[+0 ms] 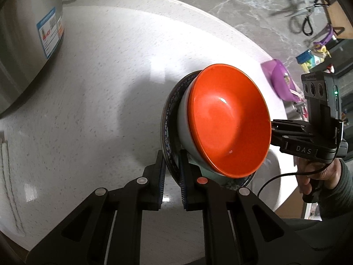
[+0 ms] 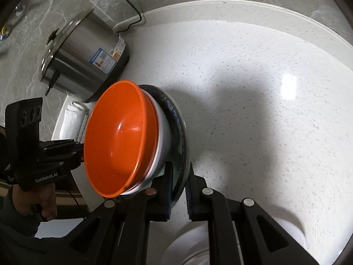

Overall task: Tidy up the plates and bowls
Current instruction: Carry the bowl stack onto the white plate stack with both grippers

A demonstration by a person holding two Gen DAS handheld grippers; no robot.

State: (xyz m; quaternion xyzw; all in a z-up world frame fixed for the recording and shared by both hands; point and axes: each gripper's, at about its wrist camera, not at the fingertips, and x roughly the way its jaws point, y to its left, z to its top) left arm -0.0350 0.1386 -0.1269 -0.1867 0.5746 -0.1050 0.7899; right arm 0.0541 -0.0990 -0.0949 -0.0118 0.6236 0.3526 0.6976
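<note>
While both tongs [image 1: 171,161] pinch its patterned plate [image 1: 168,119], glossy orange bowl [image 1: 229,119] sits round—smooth.

Steel pot [image 1: 26,44] cut off by frame edge; orange bowl [image 1: 229,121] hides most of patterned plate [image 1: 171,119].

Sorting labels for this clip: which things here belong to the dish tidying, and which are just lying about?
Job:
orange bowl
white bowl
patterned plate
left gripper
right gripper

Lying about:
steel cooker
scissors
folded cloth
purple toy
</note>
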